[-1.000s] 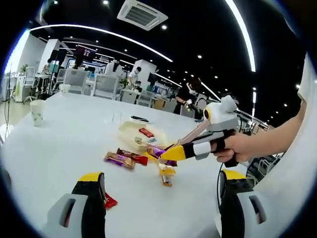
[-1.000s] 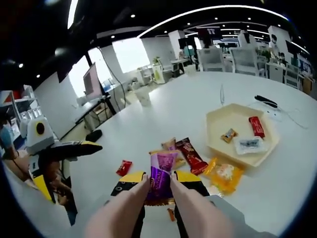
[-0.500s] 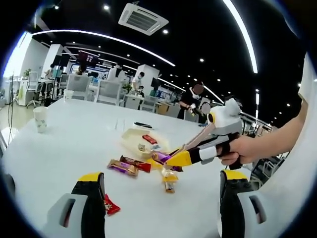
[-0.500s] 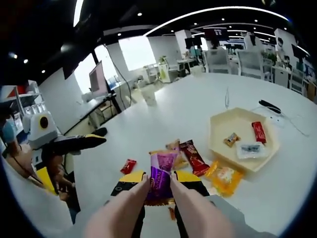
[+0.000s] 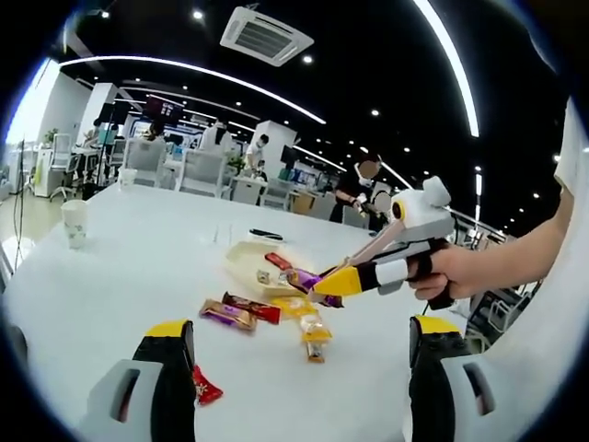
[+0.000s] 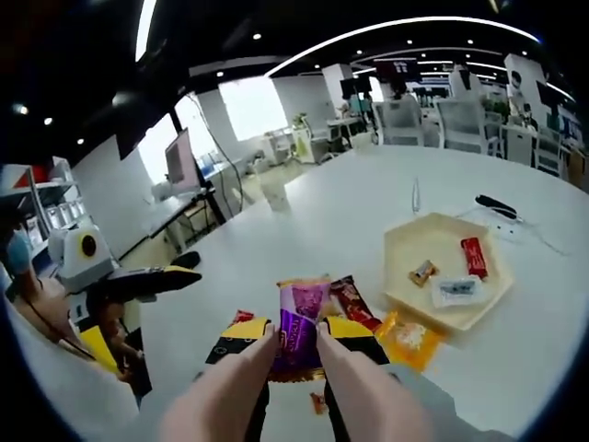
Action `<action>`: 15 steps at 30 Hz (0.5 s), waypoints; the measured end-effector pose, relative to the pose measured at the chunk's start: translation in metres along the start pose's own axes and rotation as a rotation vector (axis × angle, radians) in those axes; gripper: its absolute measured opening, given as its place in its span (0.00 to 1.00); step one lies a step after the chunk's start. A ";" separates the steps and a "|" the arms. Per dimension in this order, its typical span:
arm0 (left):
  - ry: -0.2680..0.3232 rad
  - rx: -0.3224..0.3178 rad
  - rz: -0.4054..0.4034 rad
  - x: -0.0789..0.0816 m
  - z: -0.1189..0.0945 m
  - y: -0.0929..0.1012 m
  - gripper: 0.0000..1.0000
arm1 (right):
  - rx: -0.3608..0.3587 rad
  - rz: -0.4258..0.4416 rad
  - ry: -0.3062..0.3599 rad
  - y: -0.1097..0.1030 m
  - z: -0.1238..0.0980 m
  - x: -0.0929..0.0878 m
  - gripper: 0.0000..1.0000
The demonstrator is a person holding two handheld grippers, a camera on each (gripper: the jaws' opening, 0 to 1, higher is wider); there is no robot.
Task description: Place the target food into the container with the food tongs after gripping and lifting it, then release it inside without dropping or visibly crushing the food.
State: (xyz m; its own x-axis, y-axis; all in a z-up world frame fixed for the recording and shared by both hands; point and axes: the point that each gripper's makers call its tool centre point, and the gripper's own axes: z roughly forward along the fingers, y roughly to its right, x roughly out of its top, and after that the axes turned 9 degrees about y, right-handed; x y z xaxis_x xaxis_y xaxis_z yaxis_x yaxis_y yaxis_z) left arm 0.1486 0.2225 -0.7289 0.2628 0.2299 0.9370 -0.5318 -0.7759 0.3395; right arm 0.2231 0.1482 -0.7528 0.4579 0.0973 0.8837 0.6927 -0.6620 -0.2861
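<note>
Two tools are at work over a wide white desk (image 6: 368, 198). Largest after the desk is the pale six-sided tray (image 6: 446, 269), the container, which already holds a red bar (image 6: 472, 257), a clear-wrapped sweet (image 6: 457, 288) and a small brown sweet (image 6: 422, 272); it sits just beyond a loose pile of snacks, near enough for a short carry. The right tool (image 6: 299, 345) is clenched on pink food tongs (image 6: 221, 405), and the tong tips pinch a purple wrapped snack (image 6: 300, 330), the target, held clear above the desk; in the left gripper view the purple snack (image 5: 317, 288) hangs near the tray's edge, so I judge the carry part way along, with release inside the tray yet to come. The left tool (image 5: 294, 368) stands released, jaws wide apart, hovering low over the desk and holding nothing, probably kept aside. A red packet (image 6: 348, 301), an orange packet (image 6: 409, 337) and a paper cup (image 6: 274, 195) stay on the desk.
</note>
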 end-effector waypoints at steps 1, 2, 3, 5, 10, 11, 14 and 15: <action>0.005 -0.001 -0.003 0.001 0.001 0.000 0.98 | -0.001 0.005 -0.003 0.000 0.000 -0.001 0.21; 0.004 -0.001 -0.003 0.001 0.001 0.000 0.98 | 0.000 0.004 -0.005 -0.001 0.000 -0.002 0.21; 0.003 -0.001 -0.003 0.000 0.001 -0.001 0.98 | 0.000 0.002 -0.007 -0.002 0.000 -0.002 0.21; -0.001 0.001 -0.002 -0.001 0.001 -0.002 0.98 | 0.002 0.000 -0.004 -0.003 0.000 0.000 0.21; -0.003 0.003 -0.001 -0.001 -0.001 -0.003 0.98 | 0.000 0.010 0.001 -0.001 0.000 0.001 0.21; -0.002 0.004 -0.005 -0.001 -0.002 -0.003 0.98 | -0.001 0.009 -0.001 -0.001 0.000 0.001 0.21; -0.010 0.004 -0.013 -0.005 -0.002 -0.004 0.98 | -0.006 0.013 0.001 0.000 -0.001 0.001 0.21; -0.018 0.002 -0.010 -0.007 -0.002 -0.003 0.98 | -0.009 0.014 0.005 0.000 -0.002 0.001 0.21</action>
State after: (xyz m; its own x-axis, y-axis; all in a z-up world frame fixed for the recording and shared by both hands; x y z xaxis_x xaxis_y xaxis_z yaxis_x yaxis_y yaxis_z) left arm 0.1471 0.2244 -0.7363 0.2827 0.2270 0.9320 -0.5277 -0.7746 0.3487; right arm 0.2229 0.1467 -0.7512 0.4653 0.0843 0.8811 0.6811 -0.6699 -0.2956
